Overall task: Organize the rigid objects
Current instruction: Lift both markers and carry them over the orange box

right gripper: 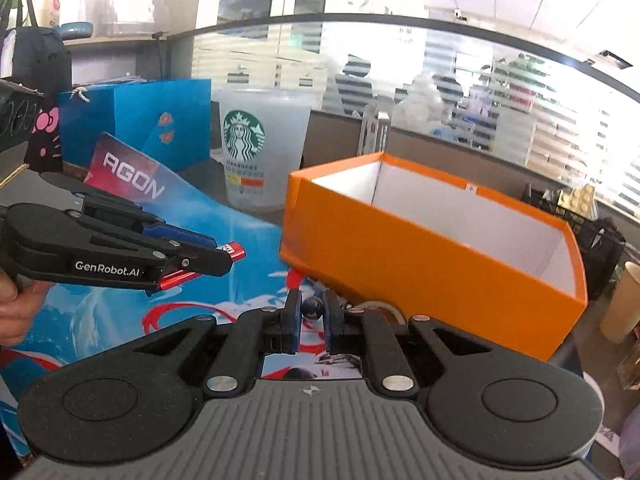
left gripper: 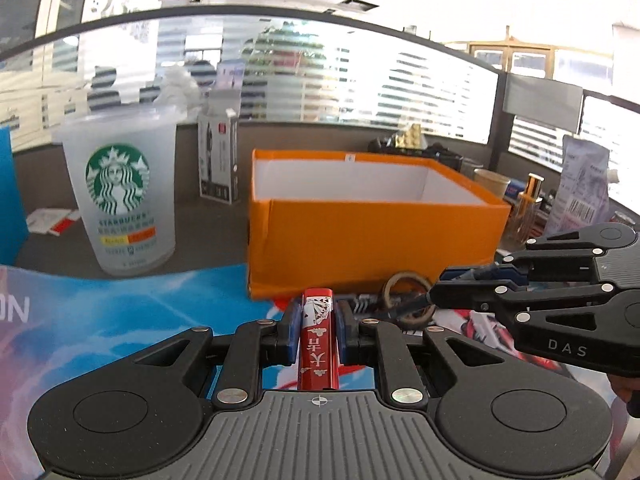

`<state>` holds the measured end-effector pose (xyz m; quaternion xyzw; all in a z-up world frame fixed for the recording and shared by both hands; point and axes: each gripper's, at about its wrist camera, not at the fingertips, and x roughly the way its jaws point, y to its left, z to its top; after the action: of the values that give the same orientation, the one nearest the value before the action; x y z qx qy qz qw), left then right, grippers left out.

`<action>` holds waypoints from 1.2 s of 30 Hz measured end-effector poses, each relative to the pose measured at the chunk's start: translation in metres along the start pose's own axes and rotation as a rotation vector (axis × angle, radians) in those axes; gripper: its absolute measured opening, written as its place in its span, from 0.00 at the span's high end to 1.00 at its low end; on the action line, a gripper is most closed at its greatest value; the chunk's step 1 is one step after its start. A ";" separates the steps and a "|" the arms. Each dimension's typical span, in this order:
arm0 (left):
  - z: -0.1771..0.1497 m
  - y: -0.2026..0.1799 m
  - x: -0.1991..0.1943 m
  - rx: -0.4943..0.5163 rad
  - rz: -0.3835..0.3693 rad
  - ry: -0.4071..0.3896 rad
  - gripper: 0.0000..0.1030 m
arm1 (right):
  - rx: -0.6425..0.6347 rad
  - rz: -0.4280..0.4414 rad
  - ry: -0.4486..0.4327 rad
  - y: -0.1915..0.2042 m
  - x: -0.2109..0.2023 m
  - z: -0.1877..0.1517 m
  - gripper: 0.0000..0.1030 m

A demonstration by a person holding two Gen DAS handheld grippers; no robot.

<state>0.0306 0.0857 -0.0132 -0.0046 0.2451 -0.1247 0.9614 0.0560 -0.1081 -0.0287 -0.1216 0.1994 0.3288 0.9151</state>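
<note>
Card pack (left gripper: 317, 338) clamped in our left hand-held gripper (left gripper: 317, 330), dark pen (right gripper: 312, 309) pinched in the right hand-held gripper (right gripper: 312, 316); both next go into the orange box (left gripper: 372, 236) just ahead.

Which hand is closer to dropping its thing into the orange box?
Probably the right. Its tongs pinch a thin dark pen right at the orange box's near wall. The left tongs, clamped on a red playing-card tin, hang further out over the blue mat.

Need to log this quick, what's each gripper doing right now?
Left gripper: shut on the red card box.
Right gripper: shut on a thin dark pen-like thing.
</note>
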 end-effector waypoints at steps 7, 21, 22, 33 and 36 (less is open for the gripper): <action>0.018 -0.009 -0.008 0.025 -0.006 -0.046 0.84 | 0.000 -0.012 -0.048 -0.005 -0.011 0.013 0.90; 0.047 -0.024 -0.011 0.059 -0.021 -0.104 0.84 | 0.016 -0.041 -0.139 -0.018 -0.028 0.032 0.90; 0.050 -0.025 -0.010 0.060 -0.021 -0.107 0.84 | 0.015 -0.042 -0.144 -0.019 -0.028 0.034 0.90; 0.077 -0.034 -0.006 0.078 -0.029 -0.146 0.84 | 0.022 -0.066 -0.203 -0.028 -0.036 0.053 0.90; 0.085 -0.035 -0.005 0.084 -0.028 -0.153 0.84 | 0.019 -0.085 -0.218 -0.032 -0.039 0.058 0.90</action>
<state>0.0584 0.0481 0.0661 0.0227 0.1654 -0.1473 0.9749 0.0658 -0.1333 0.0433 -0.0850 0.0962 0.2990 0.9456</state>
